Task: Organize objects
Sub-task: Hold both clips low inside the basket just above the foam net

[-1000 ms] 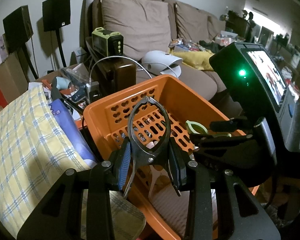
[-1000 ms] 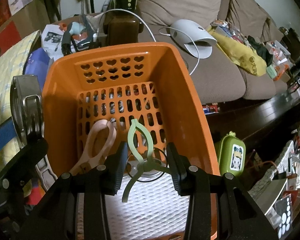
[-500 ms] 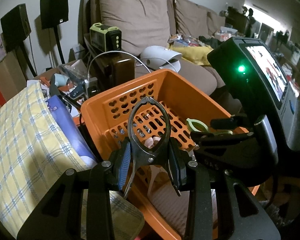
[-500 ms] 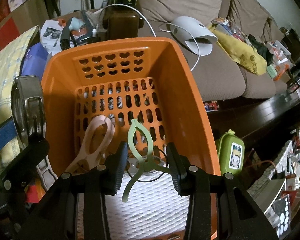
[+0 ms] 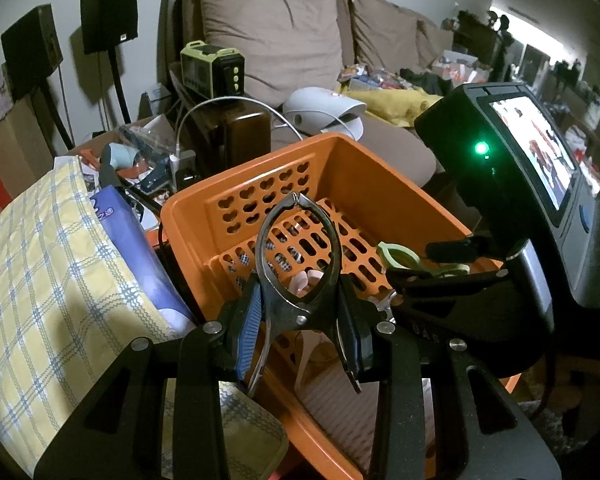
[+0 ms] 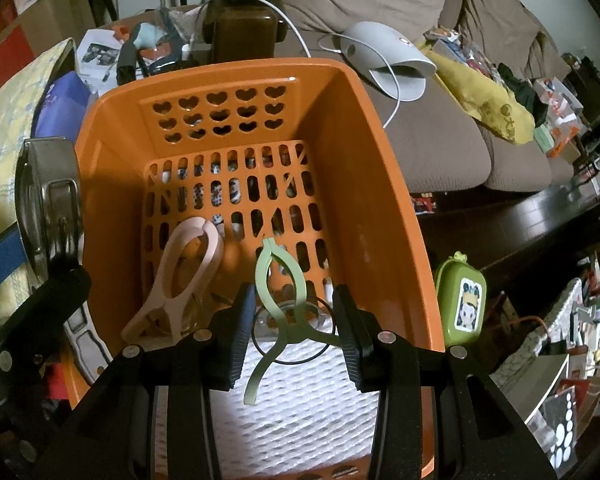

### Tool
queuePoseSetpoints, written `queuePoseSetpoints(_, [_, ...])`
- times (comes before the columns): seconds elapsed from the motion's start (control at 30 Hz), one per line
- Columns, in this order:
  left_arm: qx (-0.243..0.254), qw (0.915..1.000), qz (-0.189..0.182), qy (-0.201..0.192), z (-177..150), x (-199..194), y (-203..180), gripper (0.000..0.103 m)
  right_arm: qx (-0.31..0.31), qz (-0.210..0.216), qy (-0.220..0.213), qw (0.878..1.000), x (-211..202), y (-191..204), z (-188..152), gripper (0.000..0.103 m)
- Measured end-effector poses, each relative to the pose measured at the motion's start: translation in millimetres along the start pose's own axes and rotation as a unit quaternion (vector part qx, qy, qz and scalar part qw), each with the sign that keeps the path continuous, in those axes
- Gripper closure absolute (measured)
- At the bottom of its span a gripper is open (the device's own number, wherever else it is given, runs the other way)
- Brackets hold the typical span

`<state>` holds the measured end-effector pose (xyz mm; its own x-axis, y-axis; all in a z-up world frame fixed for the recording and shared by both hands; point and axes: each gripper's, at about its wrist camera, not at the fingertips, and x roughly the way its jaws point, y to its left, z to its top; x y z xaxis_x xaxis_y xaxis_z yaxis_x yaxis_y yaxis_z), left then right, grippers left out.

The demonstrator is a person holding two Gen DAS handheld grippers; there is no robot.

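My left gripper point(image 5: 300, 320) is clenched on a metal clip point(image 5: 298, 264), which stands up between the pads, above the near corner of the orange basket point(image 5: 364, 160). My right gripper point(image 6: 294, 330) has its pads apart; the green clip point(image 6: 281, 304) lies between them, but I cannot tell whether the pads touch it or whether it is already free. A pink clip point(image 6: 184, 276) lies on the basket floor at about 10 o'clock from the green one, beside a white ribbed pad point(image 6: 300, 400).

I think the risk is this: the metal clip hangs over the rim, not over the middle, so if I let go here it may strike the edge and fall outside, toward the yellow checked cloth point(image 5: 48, 280) at 9 o'clock. The two grippers are also close together and could knock each other.

Further away, the basket sits among clutter and I cannot see what carries it. A green case point(image 6: 462, 300) is at 3 o'clock, outside the wall. At 12 o'clock stand a brown sofa point(image 5: 280, 40), a white device point(image 5: 324, 110) with its cable, and two black speakers point(image 5: 108, 16) by the wall.
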<state>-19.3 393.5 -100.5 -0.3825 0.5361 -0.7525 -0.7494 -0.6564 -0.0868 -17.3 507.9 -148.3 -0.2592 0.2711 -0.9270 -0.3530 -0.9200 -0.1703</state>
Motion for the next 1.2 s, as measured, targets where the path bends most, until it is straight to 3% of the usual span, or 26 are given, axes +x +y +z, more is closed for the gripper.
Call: queuePoseSetpoints(1.2, [-0.033,0.9991,-0.023,-0.01,0.7,-2.1,5.9,0.07,-0.017,-0.009,0.019,1.0,6.8,3.8,-5.6,0.063])
